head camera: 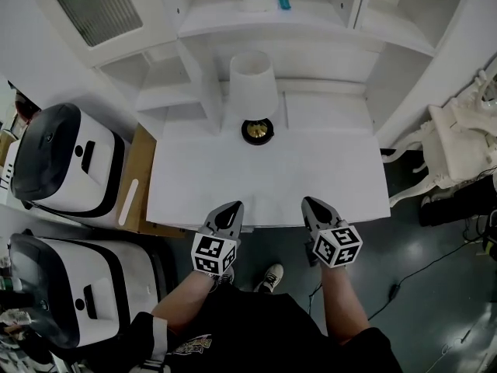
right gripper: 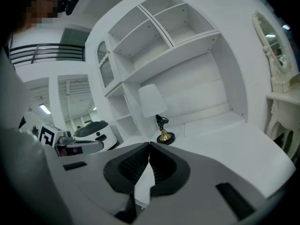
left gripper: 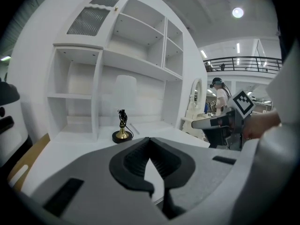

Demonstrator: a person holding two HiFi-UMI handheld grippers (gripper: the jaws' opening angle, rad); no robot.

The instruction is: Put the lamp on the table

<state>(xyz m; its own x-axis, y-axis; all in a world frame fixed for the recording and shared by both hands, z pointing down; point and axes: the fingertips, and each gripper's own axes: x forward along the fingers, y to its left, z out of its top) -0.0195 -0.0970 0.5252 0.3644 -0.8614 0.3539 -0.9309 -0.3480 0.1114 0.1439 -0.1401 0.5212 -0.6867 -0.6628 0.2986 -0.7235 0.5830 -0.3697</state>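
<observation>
A small lamp with a white shade (head camera: 253,81) and a round brass-and-black base (head camera: 257,131) stands upright on the white table (head camera: 233,185), near its back by the shelf unit. The left gripper view shows the lamp (left gripper: 122,125) ahead, and the right gripper view shows the lamp (right gripper: 159,116) too. My left gripper (head camera: 227,214) hangs at the table's front edge, shut with nothing in it. My right gripper (head camera: 314,209) hovers beside it at the same edge, also shut and empty. Both grippers are well apart from the lamp.
A white shelf unit (head camera: 311,22) rises behind the table. Two white-and-black machines (head camera: 66,158) stand to the left, next to a brown board (head camera: 136,181). An ornate white chair (head camera: 458,130) sits at the right. Dark floor with cables lies below.
</observation>
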